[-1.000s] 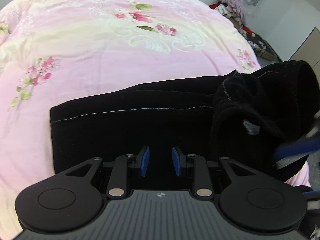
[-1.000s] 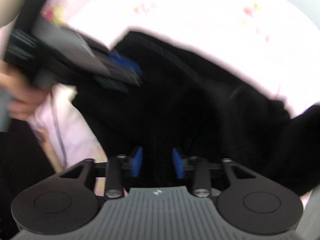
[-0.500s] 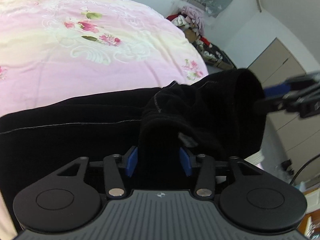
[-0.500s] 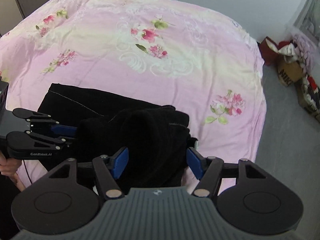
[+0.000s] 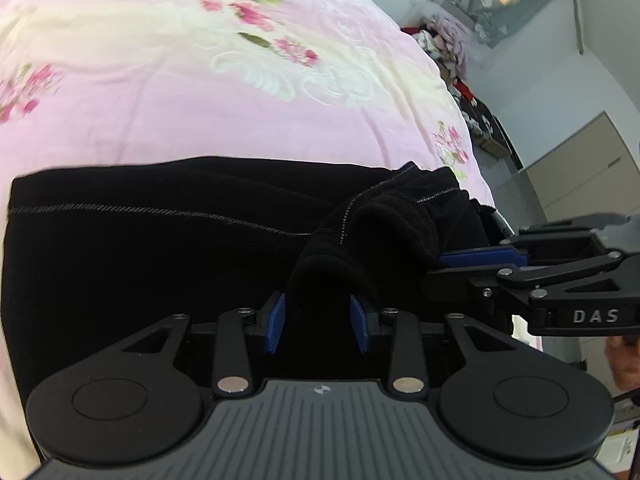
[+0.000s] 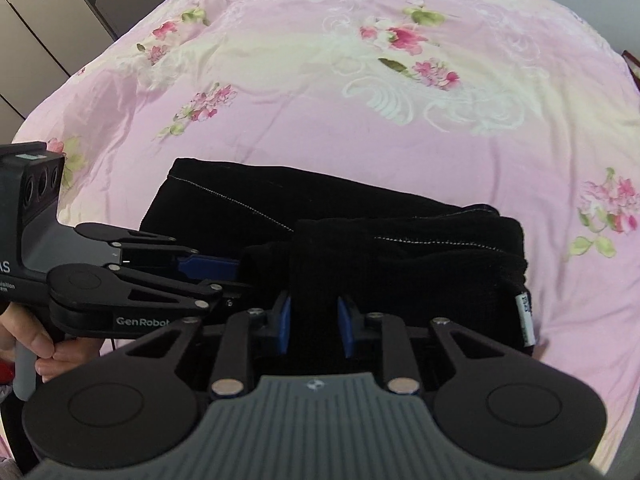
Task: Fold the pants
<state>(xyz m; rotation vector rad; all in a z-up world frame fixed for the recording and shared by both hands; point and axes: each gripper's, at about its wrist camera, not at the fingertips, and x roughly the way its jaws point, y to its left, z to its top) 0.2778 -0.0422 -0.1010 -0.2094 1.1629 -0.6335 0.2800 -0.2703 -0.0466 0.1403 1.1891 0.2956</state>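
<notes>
- Bed with a smooth pink cotton cover [image 6: 320, 128] printed with flowers and pale scrolls: it fills both views and carries everything. It has not shifted.
- Black, soft, fleecy pants with pale contrast stitching [image 5: 160, 248]: they lie near the bed's front edge, the long leg section flat, the waist end bunched into a thick hump [image 6: 420, 256]. Half a second ago that hump hung raised between the tools; now it sits lower, against the flat part, so I judge a fold is being set down.
- Left tongs [image 5: 318, 322]: a ridge of the bunched cloth stands between the blue pads, and the jaws are closing on it.
- Right tongs [image 6: 313, 326]: half a second ago they were spread wide; now they are closing, the pads pressing a fold of the same hump.
- White care label [image 6: 524, 316]: a small strip hanging at the hump's right edge.
</notes>
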